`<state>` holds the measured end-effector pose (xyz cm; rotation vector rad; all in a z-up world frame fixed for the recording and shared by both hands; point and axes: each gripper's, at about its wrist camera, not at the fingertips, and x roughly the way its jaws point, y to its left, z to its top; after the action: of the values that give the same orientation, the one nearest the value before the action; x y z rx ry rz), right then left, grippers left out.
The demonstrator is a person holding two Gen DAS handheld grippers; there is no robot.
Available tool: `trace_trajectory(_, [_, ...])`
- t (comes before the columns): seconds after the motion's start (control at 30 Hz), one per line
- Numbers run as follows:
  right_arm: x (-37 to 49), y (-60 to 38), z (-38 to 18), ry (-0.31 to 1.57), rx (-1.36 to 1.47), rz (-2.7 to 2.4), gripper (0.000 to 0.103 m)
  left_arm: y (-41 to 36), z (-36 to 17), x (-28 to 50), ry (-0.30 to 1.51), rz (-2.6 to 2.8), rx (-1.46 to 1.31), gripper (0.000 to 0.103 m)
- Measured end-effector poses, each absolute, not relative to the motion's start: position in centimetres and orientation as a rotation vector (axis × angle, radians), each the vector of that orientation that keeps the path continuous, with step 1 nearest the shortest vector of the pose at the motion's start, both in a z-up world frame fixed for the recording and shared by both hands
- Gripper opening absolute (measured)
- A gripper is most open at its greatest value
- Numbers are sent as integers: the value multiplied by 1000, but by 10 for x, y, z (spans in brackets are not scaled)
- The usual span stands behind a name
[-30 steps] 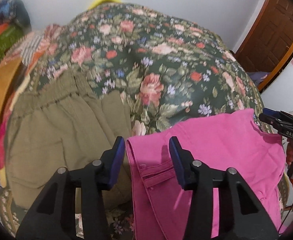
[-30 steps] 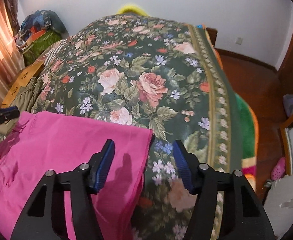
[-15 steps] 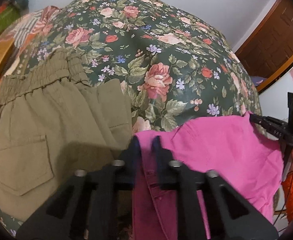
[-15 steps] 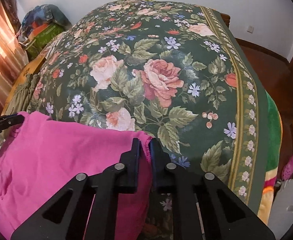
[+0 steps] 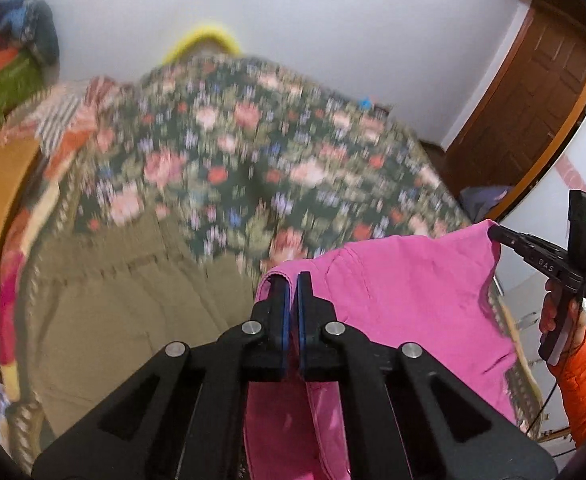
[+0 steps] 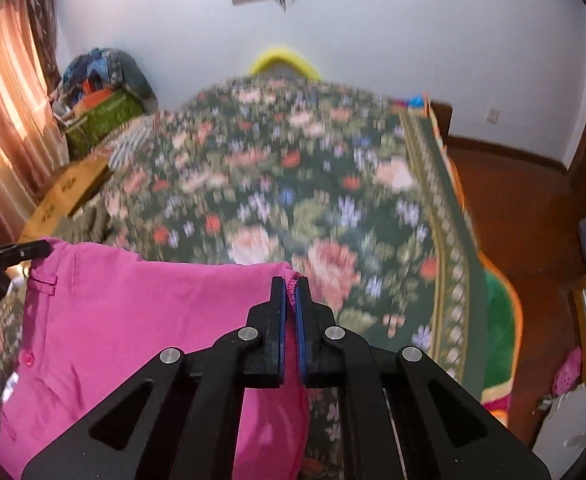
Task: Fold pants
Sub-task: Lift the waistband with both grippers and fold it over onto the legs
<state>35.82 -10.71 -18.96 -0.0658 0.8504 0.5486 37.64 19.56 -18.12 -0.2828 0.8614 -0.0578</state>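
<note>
A: Left wrist view first; the left gripper (image 5: 291, 280) has its blue pads pressed together on one top corner of the pink pants (image 5: 405, 292); a second ago those pads were spread over the cloth lying on the bed.
B: Right wrist view agrees; the right gripper (image 6: 291, 285) pinches the other corner of the pink pants (image 6: 133, 320), whose held edge runs side to side between the two grippers while the rest hangs down towards the cameras; both have lifted since.
A: Beyond, the olive pants (image 5: 133, 320) lie flat on the floral bedspread (image 5: 253, 140), just left of the pink ones.
B: Farther off, a cardboard box (image 6: 69, 192) sits by the curtain (image 6: 9, 92); I cannot tell its contents.
</note>
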Motion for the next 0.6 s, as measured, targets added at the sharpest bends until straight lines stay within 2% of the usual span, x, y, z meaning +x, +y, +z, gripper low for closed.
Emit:
trace_trajectory(0.3, [350, -106, -125, 703, -9, 568, 3, 203, -134, 359, 766, -61, -275, 2])
trace_trajectory(0.6, [292, -117, -108, 684, 0, 627, 3, 194, -122, 311, 768, -88, -251, 2])
